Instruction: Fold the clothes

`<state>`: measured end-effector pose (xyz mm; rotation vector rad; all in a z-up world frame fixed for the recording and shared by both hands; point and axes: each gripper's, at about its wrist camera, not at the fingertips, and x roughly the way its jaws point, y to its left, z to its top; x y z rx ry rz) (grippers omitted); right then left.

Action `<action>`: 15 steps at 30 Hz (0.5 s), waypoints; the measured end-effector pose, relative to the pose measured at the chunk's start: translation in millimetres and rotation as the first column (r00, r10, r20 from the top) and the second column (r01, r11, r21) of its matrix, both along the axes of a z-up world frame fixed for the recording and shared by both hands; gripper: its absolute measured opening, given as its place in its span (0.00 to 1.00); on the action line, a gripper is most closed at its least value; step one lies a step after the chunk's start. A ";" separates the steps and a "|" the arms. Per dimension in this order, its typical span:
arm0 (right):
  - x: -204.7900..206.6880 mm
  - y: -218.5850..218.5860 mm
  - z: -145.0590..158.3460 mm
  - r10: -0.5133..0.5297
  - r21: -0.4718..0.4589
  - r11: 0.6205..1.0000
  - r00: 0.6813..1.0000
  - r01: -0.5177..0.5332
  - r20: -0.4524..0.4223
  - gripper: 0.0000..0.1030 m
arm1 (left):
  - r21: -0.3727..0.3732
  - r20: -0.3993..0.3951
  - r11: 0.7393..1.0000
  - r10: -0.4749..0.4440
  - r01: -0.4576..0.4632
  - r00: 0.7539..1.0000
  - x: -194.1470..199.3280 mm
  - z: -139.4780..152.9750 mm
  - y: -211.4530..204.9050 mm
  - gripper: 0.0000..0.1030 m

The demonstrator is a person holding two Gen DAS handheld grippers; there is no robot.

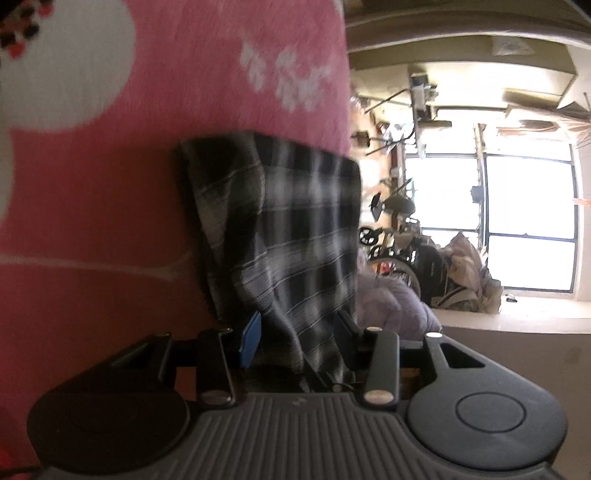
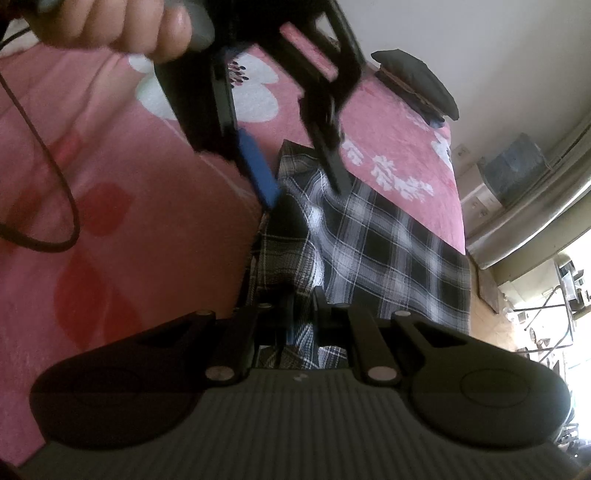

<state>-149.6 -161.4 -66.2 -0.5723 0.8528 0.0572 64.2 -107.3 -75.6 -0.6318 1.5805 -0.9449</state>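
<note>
On the pink flowered blanket (image 2: 155, 184) lies the plaid garment (image 2: 388, 251), black and white check, partly folded, running out to the blanket's edge.

Left to right in the right wrist view:
- A hand (image 2: 122, 26) at top left holds the left gripper (image 2: 306, 188), which points down at the far end of the garment. Jaws are partly spread. In its own view cloth sits between the blue pad (image 1: 249, 338) and the dark one, but we can't tell if the pads press on it.
- Right gripper (image 2: 301, 314) is pressed nearly together, pinching the near edge of the garment; cloth bunches between the 2 fingers.

Handling, our read: thin woven fabric, light, limp, drapes and wrinkles easily, not fragile. It slips if only 1 layer is caught. We'd grip at corners or along the hem, taking all layers, and keep both ends taut.
</note>
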 end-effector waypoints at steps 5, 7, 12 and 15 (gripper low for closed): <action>0.8 -1.3 -0.3 -0.001 0.008 1.000 1.000 0.001 -0.001 0.07 | -0.030 0.017 0.999 -0.033 0.034 0.999 -9.3 11.3 4.7 0.43; 0.6 -1.0 -0.4 -0.001 0.009 1.000 1.000 0.001 -0.001 0.07 | -0.012 0.007 0.998 -0.063 0.063 0.998 -16.6 6.7 -4.9 0.43; 0.5 -1.9 -0.2 0.003 0.008 1.000 1.000 -0.003 0.001 0.07 | 0.039 -0.047 0.997 -0.067 0.069 0.997 -22.9 -18.0 -9.4 0.42; 0.5 -2.2 0.0 0.005 0.007 1.000 1.000 -0.005 0.003 0.07 | 0.047 -0.065 0.997 -0.050 0.054 0.997 -20.9 -29.8 -10.2 0.42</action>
